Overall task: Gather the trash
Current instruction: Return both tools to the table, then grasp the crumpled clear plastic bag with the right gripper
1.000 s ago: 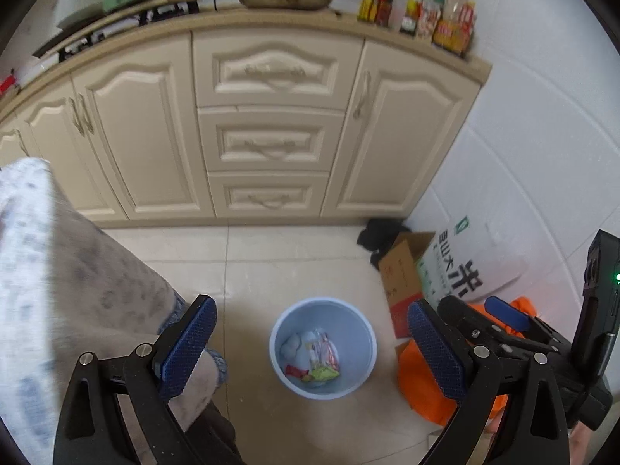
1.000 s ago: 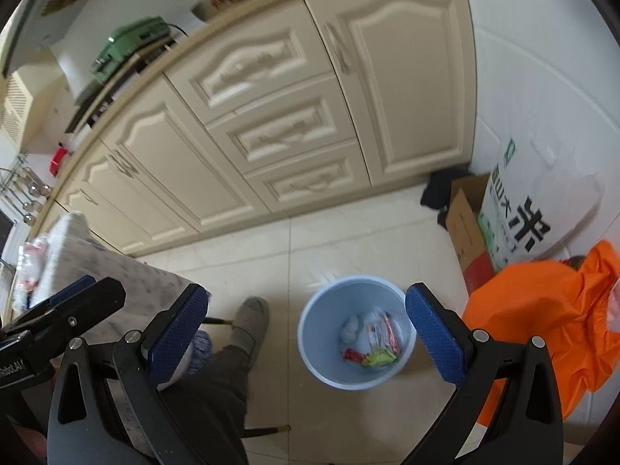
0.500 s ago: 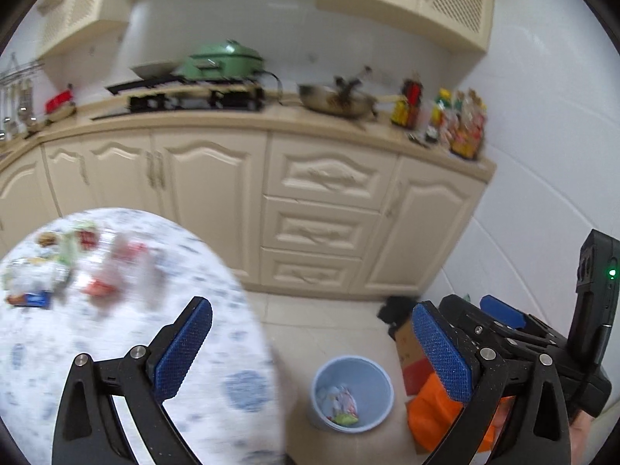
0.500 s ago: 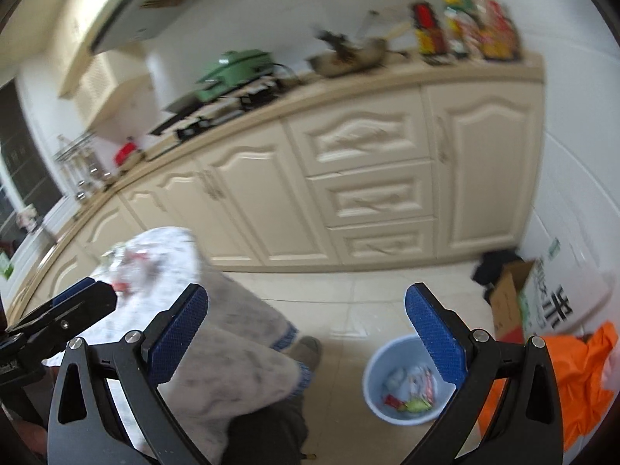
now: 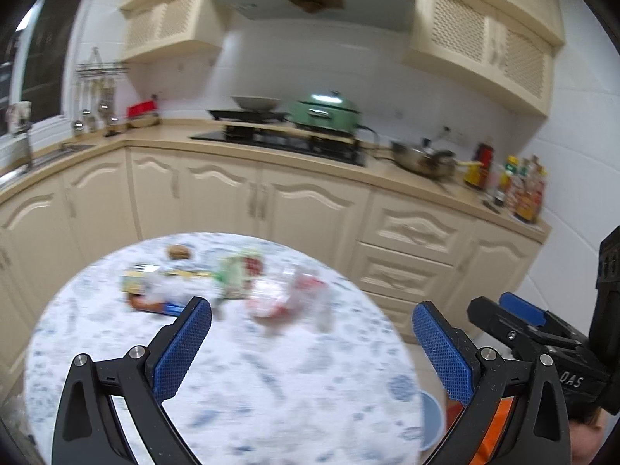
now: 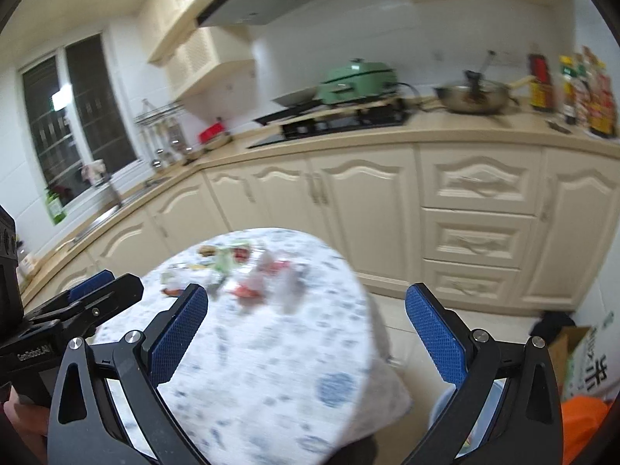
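A round table with a blue-patterned white cloth point(image 5: 240, 379) carries a blurred heap of trash point(image 5: 232, 283): clear and red wrappers, a green packet, a blue packet. The heap also shows in the right wrist view point(image 6: 248, 271). My left gripper point(image 5: 310, 345) is open and empty, above the near half of the table, short of the trash. My right gripper point(image 6: 306, 337) is open and empty over the table's right side; it shows in the left wrist view point(image 5: 523, 317). A sliver of the blue bin point(image 5: 432, 418) shows past the table's right edge.
Cream kitchen cabinets point(image 5: 310, 209) run behind the table, with a stove, green pot point(image 5: 325, 112), pan and bottles on the counter. An orange bag point(image 6: 581, 418), a cardboard box and a rice sack point(image 6: 593, 364) stand on the floor at the right.
Both grippers have swung up from over the blue bin on the floor to face the table top. The trash heap has come into view. Both stay open.
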Demonstrator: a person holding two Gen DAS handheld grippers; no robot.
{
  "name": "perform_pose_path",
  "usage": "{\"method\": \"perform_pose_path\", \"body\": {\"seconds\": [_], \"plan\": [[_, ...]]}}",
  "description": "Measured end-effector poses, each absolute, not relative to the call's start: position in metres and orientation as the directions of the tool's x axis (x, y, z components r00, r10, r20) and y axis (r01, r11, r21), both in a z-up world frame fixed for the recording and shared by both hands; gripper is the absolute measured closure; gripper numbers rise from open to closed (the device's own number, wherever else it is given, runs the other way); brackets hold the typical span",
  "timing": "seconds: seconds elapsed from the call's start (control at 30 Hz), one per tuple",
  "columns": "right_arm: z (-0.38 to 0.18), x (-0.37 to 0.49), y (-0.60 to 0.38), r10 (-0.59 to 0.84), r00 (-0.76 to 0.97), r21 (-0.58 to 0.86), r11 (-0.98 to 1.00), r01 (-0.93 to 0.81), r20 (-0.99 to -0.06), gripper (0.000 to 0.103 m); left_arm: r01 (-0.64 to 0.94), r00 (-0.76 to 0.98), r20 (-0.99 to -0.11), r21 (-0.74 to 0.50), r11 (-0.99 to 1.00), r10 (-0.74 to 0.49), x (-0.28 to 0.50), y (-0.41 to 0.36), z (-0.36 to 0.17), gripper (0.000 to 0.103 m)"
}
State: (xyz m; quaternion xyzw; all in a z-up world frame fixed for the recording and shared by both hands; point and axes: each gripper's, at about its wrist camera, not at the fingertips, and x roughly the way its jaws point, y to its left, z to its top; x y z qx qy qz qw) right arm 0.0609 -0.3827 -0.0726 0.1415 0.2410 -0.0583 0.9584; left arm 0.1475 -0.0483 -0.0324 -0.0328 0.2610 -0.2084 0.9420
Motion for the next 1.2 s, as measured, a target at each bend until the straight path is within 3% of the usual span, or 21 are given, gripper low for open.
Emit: {"method": "perform_pose_path", "body": {"seconds": [0.47, 0.97, 1.2], "plan": [[-0.066, 0.138, -0.278, 0.128, 0.87, 0.179, 0.983, -0.046, -0.477, 0.0, 0.159, 0.877, -0.439, -0.117, 0.98, -0.195, 0.116, 0.018, -0.031, 0.001], [-0.143, 0.266, -0.218, 0.183, 0.728, 0.101, 0.983, -0.156, -0.661, 0.0, 0.055, 0.8, -0.59, -0.104, 0.993, -0.107, 0.226, 0.046, -0.086, 0.001], [-0.169, 0.322, -0.2, 0.172, 0.679, 0.068, 0.982, -0.177, -0.714, 0.0, 0.043, 0.763, -0.634, -0.144, 0.989, -0.126, 0.283, 0.064, -0.109, 0.001]]}}
